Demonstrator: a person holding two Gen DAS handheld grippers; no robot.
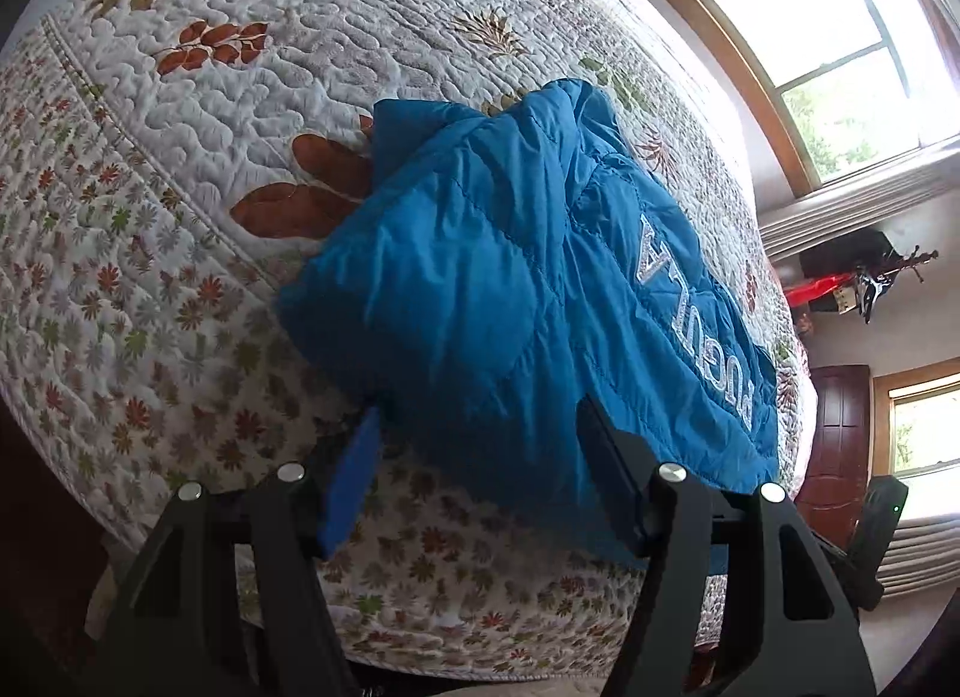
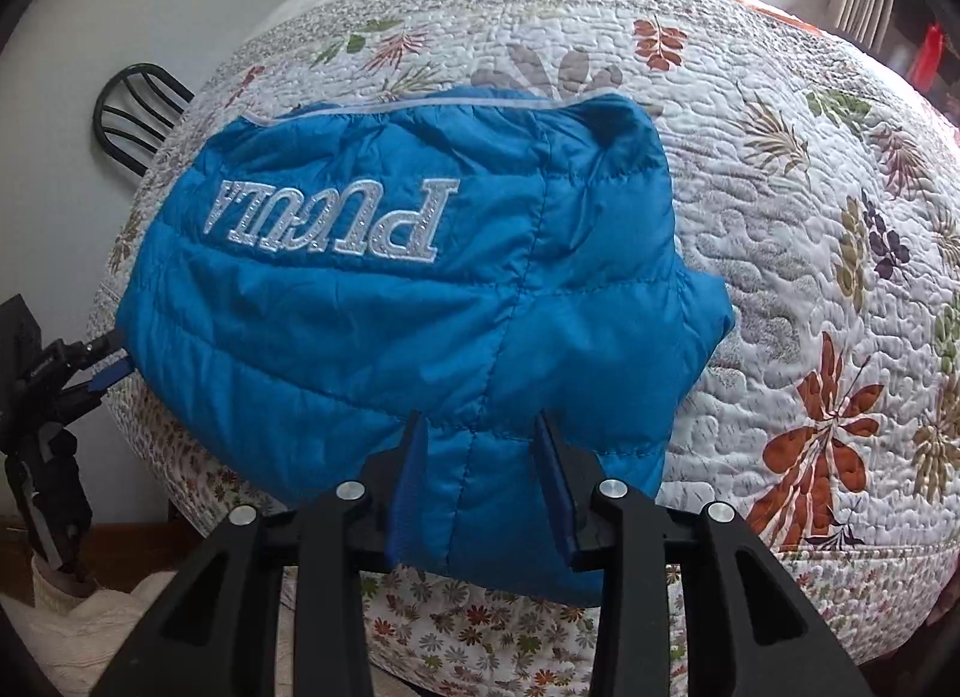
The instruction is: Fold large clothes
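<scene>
A blue quilted jacket (image 1: pixel 510 277) with silver lettering lies folded on the floral quilt (image 1: pixel 180 157), its near edge hanging over the bed's side. My left gripper (image 1: pixel 477 427) is open, its fingers straddling the jacket's hanging hem. In the right wrist view the jacket (image 2: pixel 390 289) fills the middle. My right gripper (image 2: pixel 480 427) is open, its jaws on either side of the jacket's near edge. The left gripper (image 2: pixel 102 373) shows at the jacket's left corner there.
The quilt (image 2: pixel 780 217) covers the whole bed. A black chair (image 2: pixel 135 109) stands by the wall at the bed's far left. Windows (image 1: pixel 840 37), a radiator and a brown door (image 1: pixel 837 433) are on the right.
</scene>
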